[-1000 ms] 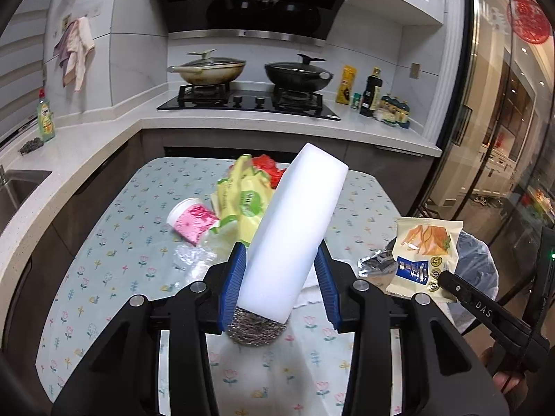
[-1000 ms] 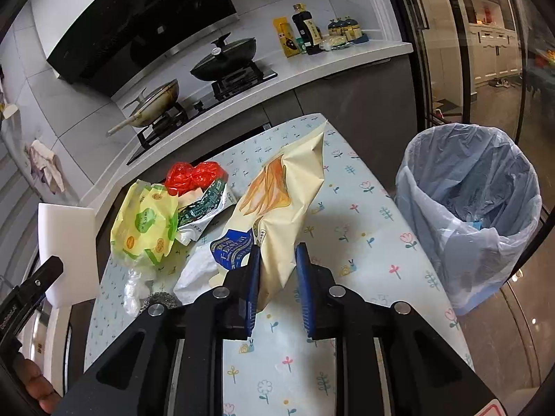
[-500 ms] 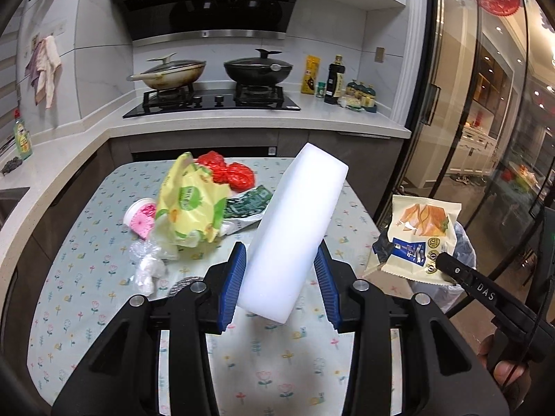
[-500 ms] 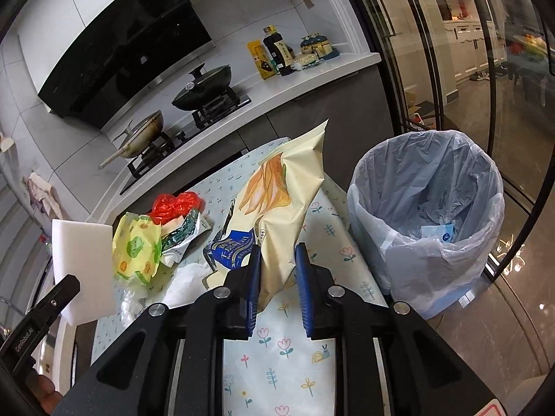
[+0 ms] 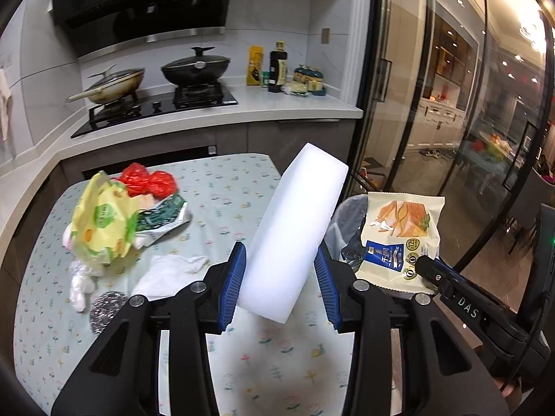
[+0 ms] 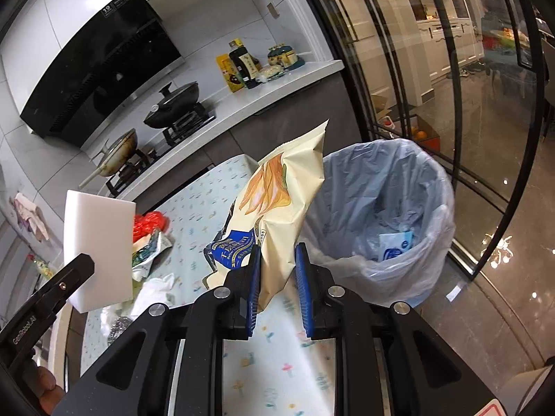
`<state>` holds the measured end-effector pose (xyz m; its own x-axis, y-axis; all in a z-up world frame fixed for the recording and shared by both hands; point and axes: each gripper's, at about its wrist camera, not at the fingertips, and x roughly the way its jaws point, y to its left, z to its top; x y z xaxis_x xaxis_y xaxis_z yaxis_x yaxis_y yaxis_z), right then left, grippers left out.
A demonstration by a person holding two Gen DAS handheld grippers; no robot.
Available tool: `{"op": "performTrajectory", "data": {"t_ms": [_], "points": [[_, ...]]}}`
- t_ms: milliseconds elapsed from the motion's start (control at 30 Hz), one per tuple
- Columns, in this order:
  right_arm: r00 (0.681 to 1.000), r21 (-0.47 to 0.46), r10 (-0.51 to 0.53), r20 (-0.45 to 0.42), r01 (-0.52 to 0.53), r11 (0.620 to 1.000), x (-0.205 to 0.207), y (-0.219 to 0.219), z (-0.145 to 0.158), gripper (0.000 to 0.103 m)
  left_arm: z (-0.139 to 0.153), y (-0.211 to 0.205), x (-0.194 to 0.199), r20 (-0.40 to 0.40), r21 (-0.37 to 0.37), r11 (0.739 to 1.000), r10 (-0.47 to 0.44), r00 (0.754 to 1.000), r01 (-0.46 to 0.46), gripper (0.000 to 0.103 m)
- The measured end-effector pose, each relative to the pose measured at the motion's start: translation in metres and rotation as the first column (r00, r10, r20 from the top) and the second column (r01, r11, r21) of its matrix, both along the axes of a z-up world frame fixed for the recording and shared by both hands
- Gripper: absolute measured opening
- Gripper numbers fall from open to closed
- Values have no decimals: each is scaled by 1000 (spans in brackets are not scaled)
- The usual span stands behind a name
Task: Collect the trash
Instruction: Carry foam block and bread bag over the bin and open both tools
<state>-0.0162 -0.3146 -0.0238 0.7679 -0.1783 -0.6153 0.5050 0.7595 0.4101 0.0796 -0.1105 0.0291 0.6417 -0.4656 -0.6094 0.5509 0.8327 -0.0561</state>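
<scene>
My left gripper (image 5: pixel 281 270) is shut on a white foam block (image 5: pixel 295 228) and holds it above the floral table (image 5: pixel 222 187); the block also shows in the right wrist view (image 6: pixel 97 246). My right gripper (image 6: pixel 277 270) is shut on a cream snack bag (image 6: pixel 281 201), held up beside the rim of the lined trash bin (image 6: pixel 381 215). The bag also shows in the left wrist view (image 5: pixel 399 235), over the bin (image 5: pixel 347 208). Trash on the table: a yellow bag (image 5: pixel 104 222), a red bag (image 5: pixel 149 180), a green wrapper (image 5: pixel 163 211), a white tissue (image 5: pixel 170 274), a steel scourer (image 5: pixel 107 308).
A counter with a stove and two pans (image 5: pixel 194 69) and bottles (image 5: pixel 277 69) runs behind the table. Glass doors (image 6: pixel 451 104) stand to the right of the bin. The bin holds a blue-and-white wrapper (image 6: pixel 395 242).
Both grippers have swung right toward the bin with their loads. The bin has come closer in the right wrist view, and the foam block has lifted away from the scourer.
</scene>
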Motion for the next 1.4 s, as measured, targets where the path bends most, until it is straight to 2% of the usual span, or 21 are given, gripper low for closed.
{"op": "performTrajectory", "data": {"t_ms": [333,567,800,1400], "points": [[997,-68,-56,-58,52,996,-11,-39,-1,19,-15,-69,4,-35,49,996,-71,997,72,39],[987,-139,-71,-141,51,989,-5,-60,-6,19,-25,-112,6,-55,76,989,-121,991,125,39],[977,-181,-73,-200,36,983,7,-73,-12,19,-35,-139,16,-78,87,984,-149,986,156,39],[954,-198,-77,-290,19,980,42,-87,-37,19,-72,-192,43,-167,130,961,-220,961,242,40]]}}
